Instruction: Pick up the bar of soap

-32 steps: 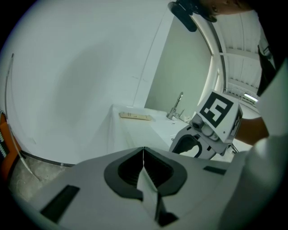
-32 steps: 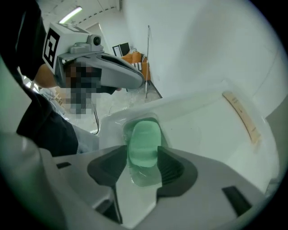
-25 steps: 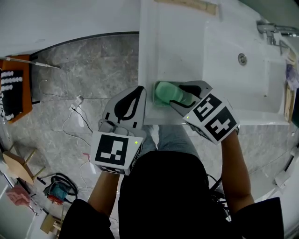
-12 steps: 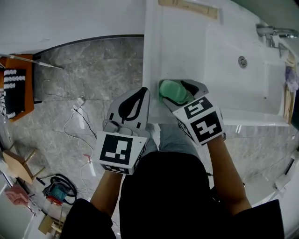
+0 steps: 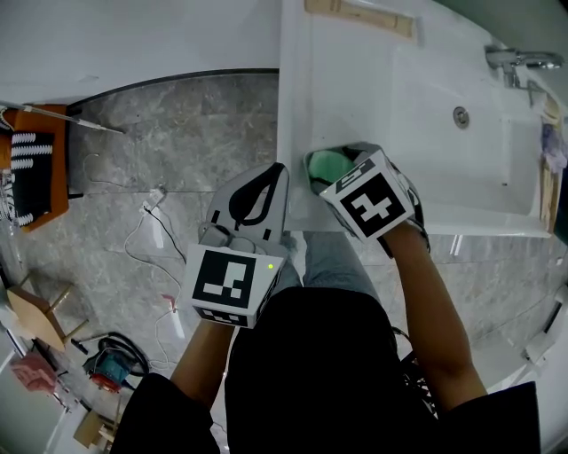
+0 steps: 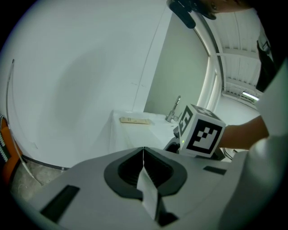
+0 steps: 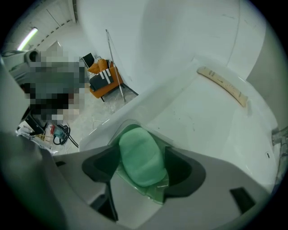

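Counter: white sink counter (image 5: 346,89) fills 12 to 3 o'clock of the head view, above a grey stone floor (image 5: 177,142). The faucet (image 5: 519,60) is at 2 o'clock.
Soap: green bar of soap (image 7: 140,155) at the counter's near left corner, about 1 o'clock from the head view's middle, with a clear tray (image 7: 155,191) under it.
Right jaws: my right gripper (image 5: 333,160) has closed in on the bar's two long sides, pads against it.
Left jaws: my left gripper (image 6: 143,155) has its jaws pressed together on nothing, held off the counter's edge at 8 o'clock, over the floor.
Hidden: my marker cube (image 5: 371,197) covers most of the bar from above. Whether the bar is off the counter, I cannot tell. The wooden strip (image 5: 359,16) at 12 o'clock is cut off by the frame.
Changed: a second ago the bar showed nearly whole. My right gripper has since tipped over it, leaving a sliver of green.
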A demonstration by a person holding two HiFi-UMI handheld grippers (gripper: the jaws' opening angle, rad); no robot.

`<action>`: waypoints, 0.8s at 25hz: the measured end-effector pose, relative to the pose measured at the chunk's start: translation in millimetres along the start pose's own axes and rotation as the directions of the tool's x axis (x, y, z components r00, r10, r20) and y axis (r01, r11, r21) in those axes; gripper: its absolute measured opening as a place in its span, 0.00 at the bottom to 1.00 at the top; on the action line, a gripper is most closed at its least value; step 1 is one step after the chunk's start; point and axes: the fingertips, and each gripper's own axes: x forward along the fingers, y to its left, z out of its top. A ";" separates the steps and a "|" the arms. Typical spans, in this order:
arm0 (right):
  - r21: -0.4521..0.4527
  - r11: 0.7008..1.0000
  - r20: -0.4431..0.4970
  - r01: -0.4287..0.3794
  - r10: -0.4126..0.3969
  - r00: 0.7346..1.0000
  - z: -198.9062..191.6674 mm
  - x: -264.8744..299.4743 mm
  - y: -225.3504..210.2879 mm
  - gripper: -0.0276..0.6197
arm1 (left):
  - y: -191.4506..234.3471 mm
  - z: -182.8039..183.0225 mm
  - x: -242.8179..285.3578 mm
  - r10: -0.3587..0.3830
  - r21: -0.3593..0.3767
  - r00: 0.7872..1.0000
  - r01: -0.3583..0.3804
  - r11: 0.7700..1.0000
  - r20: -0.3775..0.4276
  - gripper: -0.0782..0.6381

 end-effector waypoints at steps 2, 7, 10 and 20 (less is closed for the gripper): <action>-0.040 0.999 -0.010 -0.016 0.016 1.000 -1.9 -2.0 1.9 0.54 | -2.7 3.9 -0.6 -0.008 0.007 1.000 0.008 1.000 0.007 0.12; -0.154 0.987 -0.125 -0.043 0.023 0.992 -13.3 -10.3 0.3 0.54 | -4.3 6.6 -0.8 -0.017 0.024 1.000 0.017 1.000 0.009 0.12; -0.162 0.987 -0.148 -0.002 -0.022 0.989 -15.0 -5.8 -7.2 0.54 | -2.3 7.8 -1.5 -0.008 0.019 1.000 0.008 1.000 0.011 0.12; -0.108 0.993 -0.032 0.055 -0.059 0.998 -7.0 0.9 -13.1 0.50 | -5.7 17.0 -7.4 -0.003 0.024 0.999 0.002 1.000 0.039 0.12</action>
